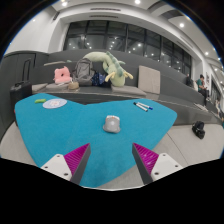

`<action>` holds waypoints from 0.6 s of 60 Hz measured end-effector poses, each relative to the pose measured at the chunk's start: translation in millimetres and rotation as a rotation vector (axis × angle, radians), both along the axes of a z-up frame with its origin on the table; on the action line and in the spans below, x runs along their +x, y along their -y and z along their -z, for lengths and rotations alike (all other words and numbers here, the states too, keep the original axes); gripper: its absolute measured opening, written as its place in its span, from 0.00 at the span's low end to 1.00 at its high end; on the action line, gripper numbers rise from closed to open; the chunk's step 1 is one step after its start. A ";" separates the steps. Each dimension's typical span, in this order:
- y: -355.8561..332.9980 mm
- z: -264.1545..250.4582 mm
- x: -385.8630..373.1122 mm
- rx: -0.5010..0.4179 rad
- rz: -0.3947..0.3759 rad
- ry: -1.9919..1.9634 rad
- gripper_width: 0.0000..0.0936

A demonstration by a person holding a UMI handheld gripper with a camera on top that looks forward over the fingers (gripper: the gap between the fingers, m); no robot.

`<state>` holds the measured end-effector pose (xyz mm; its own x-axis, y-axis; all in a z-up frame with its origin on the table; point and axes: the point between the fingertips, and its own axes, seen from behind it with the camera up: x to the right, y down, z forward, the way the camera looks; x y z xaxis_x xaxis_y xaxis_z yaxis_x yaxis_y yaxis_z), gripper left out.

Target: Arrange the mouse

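A small grey mouse [112, 123] lies on a teal desk mat [60, 130], ahead of my fingers and about midway between their lines. My gripper [110, 157] is open and empty, with its magenta pads [74, 156] spread wide over the near part of the mat. The mouse is well beyond the fingertips and nothing is between them.
A round white disc [54, 103] and a small green item [39, 99] lie at the mat's far left. A pen-like object [142, 105] lies at the far right. Plush toys [112, 68] and a pink item [62, 75] sit on the table behind. Chairs stand beyond.
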<state>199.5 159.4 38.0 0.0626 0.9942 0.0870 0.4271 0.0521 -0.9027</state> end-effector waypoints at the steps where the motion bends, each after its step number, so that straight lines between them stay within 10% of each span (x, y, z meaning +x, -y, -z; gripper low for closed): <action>1: -2.0 0.4 -5.9 -0.001 -0.002 -0.005 0.91; 36: -23.4 48.3 -170.4 -0.027 0.062 0.077 0.91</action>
<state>29.1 182.8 -10.3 0.1178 0.9907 0.0676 0.4968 0.0001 -0.8679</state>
